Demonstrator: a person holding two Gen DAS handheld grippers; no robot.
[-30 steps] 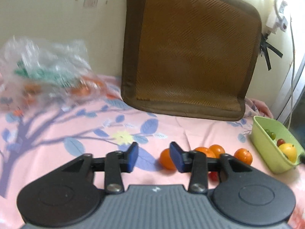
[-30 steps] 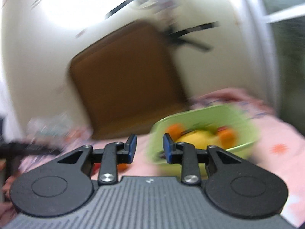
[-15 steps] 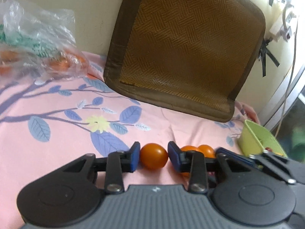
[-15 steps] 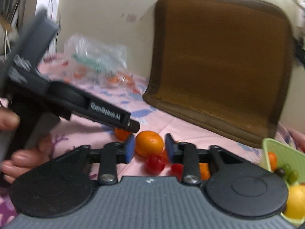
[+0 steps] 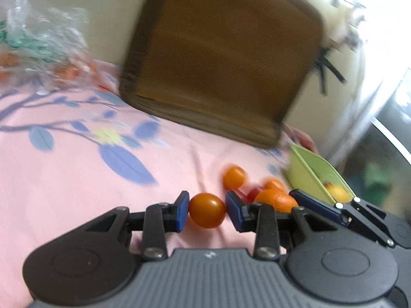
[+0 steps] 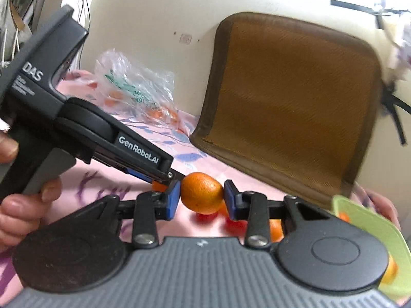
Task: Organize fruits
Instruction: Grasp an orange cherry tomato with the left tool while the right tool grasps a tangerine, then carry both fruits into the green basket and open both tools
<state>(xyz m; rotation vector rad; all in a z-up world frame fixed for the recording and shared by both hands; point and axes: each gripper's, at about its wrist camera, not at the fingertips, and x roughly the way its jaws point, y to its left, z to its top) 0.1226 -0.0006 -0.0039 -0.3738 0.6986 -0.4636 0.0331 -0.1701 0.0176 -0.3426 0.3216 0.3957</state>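
While both grippers worked the same little heap of fruit on the pink bed sheet [image 5: 64,192], each had a piece between its pads. The left gripper [image 5: 207,210] was clamped on a smooth orange tomato [image 5: 207,210]; the right gripper [image 6: 201,197] was closing its jaws on a dimpled mandarin [image 6: 201,197], pads at both its sides. Everything turned on the green tub [image 5: 312,170]: from the left gripper it lay at about two o'clock, with the right gripper across the path between them. From the right gripper it sat at four o'clock, just beside the body, rim [image 6: 372,220] showing. By my reckoning the right hand was plainly the nearer. Loose fruit [image 5: 234,177] lay at one o'clock of the left pads.
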